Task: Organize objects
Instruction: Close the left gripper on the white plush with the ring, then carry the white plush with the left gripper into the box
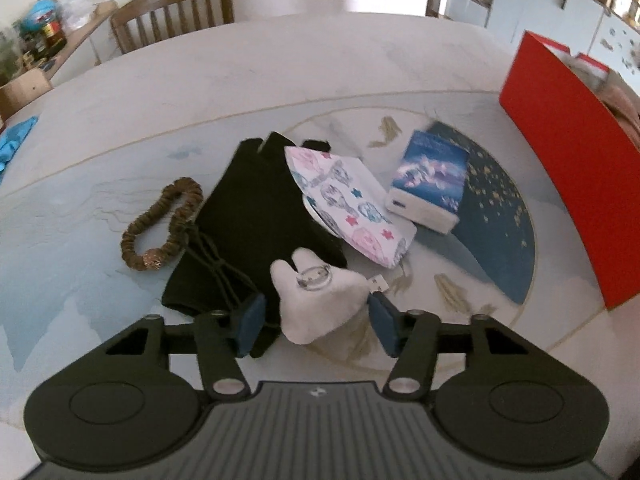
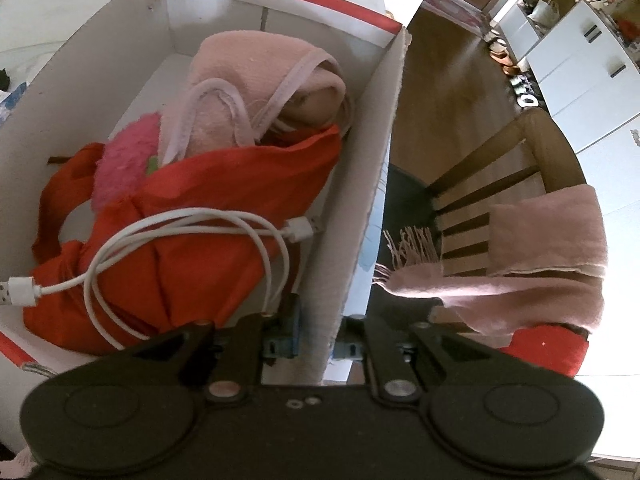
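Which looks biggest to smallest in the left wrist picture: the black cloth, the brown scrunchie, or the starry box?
1. black cloth
2. starry box and brown scrunchie: they look about alike, so no ranking.

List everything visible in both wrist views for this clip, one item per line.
white plush toy: 1, white, between left claw pads, partly on black cloth
black cloth: 1, table centre
patterned pouch: 1, white-pink-blue, on the black cloth
blue box: 1, right of pouch
scrunchie: 1, brown, left of cloth
cardboard box: 1, red outside, white inside, table's right
red bag: 1, in box
white cable: 1, on red bag
pink cloth: 1, in box
pink scarf: 1, on chair
left claw: open around toy
right claw: shut on box wall
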Demonstrator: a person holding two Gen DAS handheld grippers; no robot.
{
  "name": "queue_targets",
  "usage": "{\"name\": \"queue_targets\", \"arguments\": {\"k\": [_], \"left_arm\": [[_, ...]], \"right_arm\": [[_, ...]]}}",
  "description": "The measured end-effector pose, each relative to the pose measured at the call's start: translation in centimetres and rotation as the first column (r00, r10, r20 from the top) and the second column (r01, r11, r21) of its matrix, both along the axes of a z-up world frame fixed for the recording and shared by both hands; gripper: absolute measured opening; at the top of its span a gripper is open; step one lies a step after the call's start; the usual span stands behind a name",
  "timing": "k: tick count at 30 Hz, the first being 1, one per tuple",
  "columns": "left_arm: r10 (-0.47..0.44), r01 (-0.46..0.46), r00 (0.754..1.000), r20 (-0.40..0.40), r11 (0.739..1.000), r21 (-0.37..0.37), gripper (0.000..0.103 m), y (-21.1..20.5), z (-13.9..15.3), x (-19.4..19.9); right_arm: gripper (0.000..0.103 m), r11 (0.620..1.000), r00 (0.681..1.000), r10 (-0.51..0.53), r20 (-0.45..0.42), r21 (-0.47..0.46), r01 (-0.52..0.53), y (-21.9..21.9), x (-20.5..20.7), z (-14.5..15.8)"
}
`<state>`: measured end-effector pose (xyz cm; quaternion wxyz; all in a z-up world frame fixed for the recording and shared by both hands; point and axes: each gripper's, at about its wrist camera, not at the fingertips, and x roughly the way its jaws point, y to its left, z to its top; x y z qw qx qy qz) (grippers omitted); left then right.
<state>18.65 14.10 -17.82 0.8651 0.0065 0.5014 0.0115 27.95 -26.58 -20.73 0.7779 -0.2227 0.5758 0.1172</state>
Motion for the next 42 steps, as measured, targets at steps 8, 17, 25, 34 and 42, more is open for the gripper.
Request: {"name": "queue_targets", "arguments": {"k": [8, 17, 25, 34, 42], "left_arm": [[0.028, -0.028, 0.999, -0.016, 1.000, -0.008, 0.041, -0.2, -0.2, 0.3], [0.085, -0.086, 0.996, -0.005, 0.996, -0.008, 0.039, -1.8, 1.8, -0.8], [0.055, -0.052, 0.998, 0.045, 0.997, -0.053, 0.039, -5.6, 6.3, -1.5], [-0.111, 0.119, 0.986, 0.122, 0.991, -0.056, 0.039, -12.4, 10.3, 0.6], [-0.257, 0.265, 0.955, 0.146, 0.964, -0.031, 0.039, -17.9, 12.0, 3.8]], "right_arm": [[0.012, 1.000, 1.000, 0.022, -0.001, 0.002, -0.022, 0.1, -0.2, -0.1], [0.010, 0.998, 0.998, 0.063, -0.001, 0.030, -0.063, -0.2, -0.6, 0.0], [0.008, 0.991, 0.994, 0.110, 0.006, 0.077, -0.110, -0.8, -0.7, 0.3], [0.009, 0.981, 0.987, 0.161, 0.019, 0.103, -0.162, -1.5, -1.1, 0.3], [0.009, 0.979, 0.985, 0.173, 0.027, 0.106, -0.175, -1.7, -1.6, 0.2]]}}
